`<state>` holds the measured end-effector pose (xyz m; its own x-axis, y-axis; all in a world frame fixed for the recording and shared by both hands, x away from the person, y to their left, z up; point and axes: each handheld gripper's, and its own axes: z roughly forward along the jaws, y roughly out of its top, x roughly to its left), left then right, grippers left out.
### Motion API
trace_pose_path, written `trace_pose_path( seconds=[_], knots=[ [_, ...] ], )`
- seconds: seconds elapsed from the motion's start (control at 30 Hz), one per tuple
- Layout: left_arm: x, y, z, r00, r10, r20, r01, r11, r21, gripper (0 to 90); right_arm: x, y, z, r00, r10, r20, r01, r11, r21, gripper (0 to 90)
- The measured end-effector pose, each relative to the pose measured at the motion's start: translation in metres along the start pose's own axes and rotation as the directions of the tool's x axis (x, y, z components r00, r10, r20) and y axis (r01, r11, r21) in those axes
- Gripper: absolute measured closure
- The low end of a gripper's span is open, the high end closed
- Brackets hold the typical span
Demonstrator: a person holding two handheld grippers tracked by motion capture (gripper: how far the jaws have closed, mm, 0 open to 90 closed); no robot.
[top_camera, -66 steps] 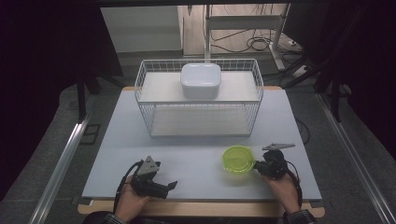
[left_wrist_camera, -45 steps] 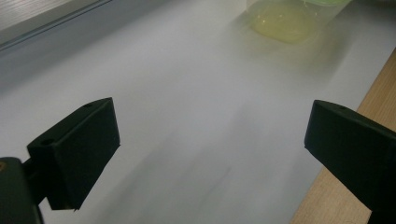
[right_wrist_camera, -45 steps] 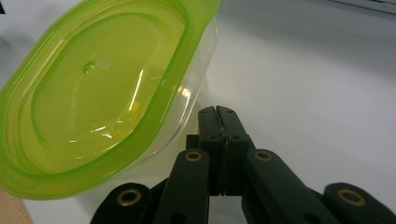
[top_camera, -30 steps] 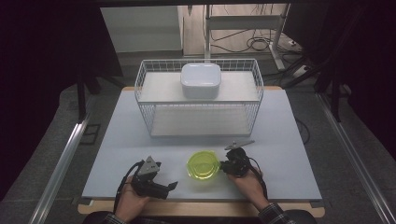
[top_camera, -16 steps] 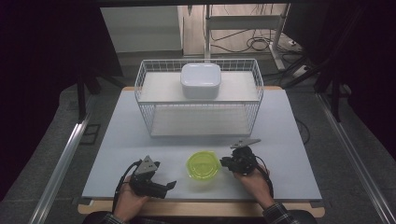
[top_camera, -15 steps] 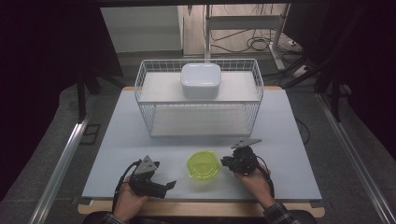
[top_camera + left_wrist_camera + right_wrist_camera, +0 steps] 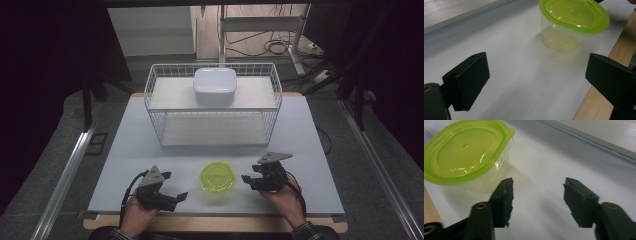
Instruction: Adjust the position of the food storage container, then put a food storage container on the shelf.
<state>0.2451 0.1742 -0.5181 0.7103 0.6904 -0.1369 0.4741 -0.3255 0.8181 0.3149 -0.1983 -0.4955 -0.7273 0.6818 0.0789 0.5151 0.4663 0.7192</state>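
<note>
Two black tongs (image 7: 176, 192) (image 7: 250, 178), both agape and empty, flanking a translucent, lime-lidded oval plastic tub (image 7: 217, 178).

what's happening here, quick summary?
A person holds a gripper in each hand at a white table. The right gripper has just been opening its jaws beside a green-lidded container, nothing between them; the container stands free on the table. The left gripper rests open nearby. Behind, a white tub sits on a wire rack.

The container (image 7: 218, 178) is clear plastic with a lime-green lid; the tabletop (image 7: 150, 145) pale grey, edged in light wood; the wire basket (image 7: 165, 100) white; the box (image 7: 215, 86) in it white; both grippers' fingers (image 7: 504, 195) black.
</note>
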Motion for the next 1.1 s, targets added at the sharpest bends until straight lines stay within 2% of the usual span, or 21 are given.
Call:
trace_pose_path(
  seconds=[0.2, 0.37, 0.5, 0.6, 0.77, 0.9, 1.0, 1.1],
  knots=[
    [0.000, 0.000, 0.000, 1.0000, 0.004, -0.003, -0.004, 1.0000, 0.003, 5.0, -0.002, -0.002, -0.002, 1.0000, -0.001, 0.009, 0.001, 0.999, -0.033, 26.6],
    [-0.001, 0.000, 0.001, 0.9999, 0.010, -0.002, -0.010, 0.9999, 0.006, 5.0, -0.006, -0.003, -0.004, 0.9995, 0.032, -0.009, -0.032, 0.997, -0.069, 21.8],
    [-0.001, -0.001, 0.002, 0.9999, 0.011, 0.000, -0.011, 0.9999, 0.010, 4.9, -0.007, -0.001, -0.004, 0.9995, 0.030, 0.006, -0.029, 0.996, -0.082, 15.6],
    [-0.001, -0.001, 0.002, 1.0000, 0.010, -0.001, -0.010, 0.9999, 0.008, 4.9, -0.007, 0.001, -0.003, 0.9991, 0.041, -0.005, -0.041, 0.994, -0.103, 10.8],
    [-0.002, 0.000, 0.003, 0.9999, 0.013, 0.000, -0.013, 0.9998, 0.014, 4.8, -0.006, 0.006, -0.003, 0.9994, 0.030, -0.014, -0.032, 0.990, -0.134, 4.2],
    [-0.002, -0.001, 0.004, 0.9999, 0.016, 0.001, -0.016, 0.9997, 0.019, 4.7, -0.004, 0.012, 0.000, 0.9965, 0.049, -0.068, -0.056, 0.993, -0.103, 2.5],
    [-0.002, -0.001, 0.004, 0.9999, 0.017, 0.001, -0.017, 0.9996, 0.021, 4.6, -0.003, 0.015, 0.004, 0.9911, 0.086, -0.102, -0.094, 0.993, -0.071, 2.6],
    [-0.003, 0.000, 0.005, 0.9998, 0.018, 0.001, -0.018, 0.9996, 0.023, 4.5, 0.000, 0.020, 0.006, 0.9877, 0.103, -0.117, -0.109, 0.993, -0.045, 10.1]
  ],
)
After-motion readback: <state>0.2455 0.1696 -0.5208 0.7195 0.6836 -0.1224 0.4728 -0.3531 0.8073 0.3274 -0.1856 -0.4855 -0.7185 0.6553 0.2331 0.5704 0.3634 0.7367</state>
